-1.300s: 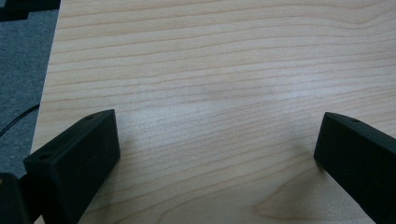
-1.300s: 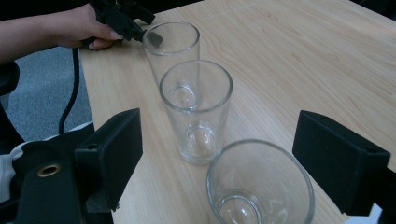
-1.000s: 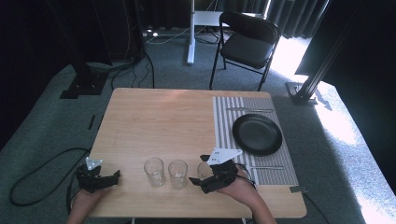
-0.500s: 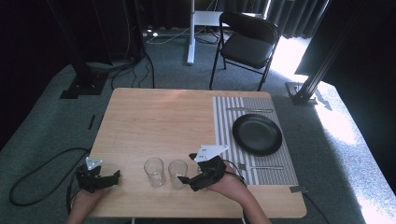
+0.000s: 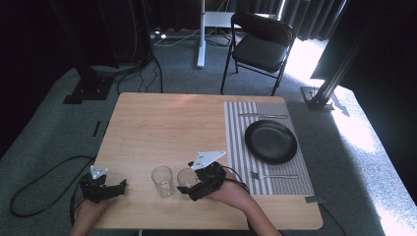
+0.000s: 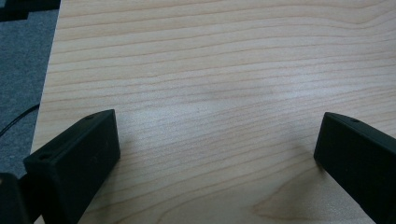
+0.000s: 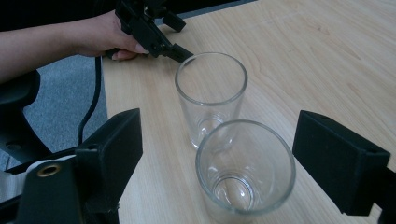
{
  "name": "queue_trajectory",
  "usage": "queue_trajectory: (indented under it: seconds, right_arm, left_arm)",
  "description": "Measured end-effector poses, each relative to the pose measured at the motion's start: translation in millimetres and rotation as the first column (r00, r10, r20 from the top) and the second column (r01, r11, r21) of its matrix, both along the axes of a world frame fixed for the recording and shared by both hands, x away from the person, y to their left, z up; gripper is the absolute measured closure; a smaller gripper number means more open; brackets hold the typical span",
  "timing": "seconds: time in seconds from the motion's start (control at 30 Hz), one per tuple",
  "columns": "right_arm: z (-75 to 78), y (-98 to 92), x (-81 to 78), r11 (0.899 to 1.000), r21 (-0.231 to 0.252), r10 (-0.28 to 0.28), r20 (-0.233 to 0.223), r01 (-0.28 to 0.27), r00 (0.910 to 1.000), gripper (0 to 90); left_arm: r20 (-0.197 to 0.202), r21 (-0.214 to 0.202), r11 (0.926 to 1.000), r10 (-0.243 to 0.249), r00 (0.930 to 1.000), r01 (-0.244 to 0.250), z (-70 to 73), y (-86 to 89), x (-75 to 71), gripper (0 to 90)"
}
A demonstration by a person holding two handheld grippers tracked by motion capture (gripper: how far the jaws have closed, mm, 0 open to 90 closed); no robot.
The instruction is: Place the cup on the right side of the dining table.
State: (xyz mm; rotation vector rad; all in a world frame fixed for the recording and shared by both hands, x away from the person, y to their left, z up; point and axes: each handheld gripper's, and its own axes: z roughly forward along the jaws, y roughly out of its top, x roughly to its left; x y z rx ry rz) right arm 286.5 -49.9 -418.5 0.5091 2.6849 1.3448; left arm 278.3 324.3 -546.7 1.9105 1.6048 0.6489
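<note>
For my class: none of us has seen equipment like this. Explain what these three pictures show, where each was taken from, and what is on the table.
There is no robot here. A person sits at a wooden table and holds a hand-operated claw in each hand. The high view looks down from above the person's side: the left claw sits at the near left edge, and the right claw is beside two empty glasses. Farther right lies a striped placemat with a black plate, a fork and another utensil.

The other two pictures come from small cameras riding on the claws. In the left gripper view its jaws stand wide open over bare wood. In the right gripper view the nearer glass stands between the open jaws, not gripped, with the second glass behind it. Nothing is held.
</note>
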Motion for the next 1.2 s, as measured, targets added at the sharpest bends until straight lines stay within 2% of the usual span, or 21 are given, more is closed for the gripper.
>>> queue_trajectory:
  seconds: [0.23, 0.33, 0.43, 0.47, 0.57, 0.8, 0.97, 1.2]
  right_arm:
    - [-0.9, 14.5, 3.2, 1.000, -0.006, 0.018, -0.013, -0.018, 0.9997, 15.5]
    - [-0.7, 27.0, 6.5, 0.999, -0.019, 0.030, -0.015, -0.030, 0.9994, 15.5]
    - [-0.9, 29.1, 7.2, 0.999, -0.020, 0.032, -0.016, -0.032, 0.9994, 15.8]
    - [-1.4, 32.0, 8.5, 0.999, -0.021, 0.041, -0.019, -0.041, 0.9990, 19.2]
    - [-4.0, 40.2, 12.8, 0.999, -0.022, 0.042, -0.028, -0.043, 0.9987, 19.2]
    - [-6.1, 54.2, 19.9, 0.996, -0.072, 0.049, -0.049, -0.053, 0.9976, 19.1]
    - [-10.6, 65.4, 24.3, 0.990, -0.126, 0.051, -0.055, -0.058, 0.9972, 18.3]
    - [-16.8, 74.9, 29.2, 0.985, -0.165, 0.042, -0.068, -0.053, 0.9968, 17.1]
  left_arm:
    - [0.002, 0.000, 1.0000, 0.001, 1.0000, -0.001, -0.1, -0.1, 0.0, 0.6]
    - [0.000, 0.001, 1.0000, 0.000, 1.0000, 0.000, 0.0, 0.0, 0.0, 0.6]
    - [-0.002, 0.001, 1.0000, -0.001, 1.0000, 0.001, 0.1, 0.1, 0.0, 0.6]
    - [0.000, 0.000, 1.0000, 0.000, 1.0000, 0.000, 0.0, 0.0, 0.0, 0.6]
    - [0.000, 0.000, 1.0000, 0.000, 1.0000, 0.000, 0.0, 0.0, 0.0, 0.6]
    - [0.000, 0.000, 1.0000, 0.000, 1.0000, 0.000, 0.0, 0.0, 0.0, 0.6]
    - [0.000, 0.000, 1.0000, 0.000, 1.0000, 0.000, 0.0, 0.0, 0.0, 0.6]
    - [0.000, 0.000, 1.0000, 0.000, 1.0000, 0.000, 0.0, 0.0, 0.0, 0.6]
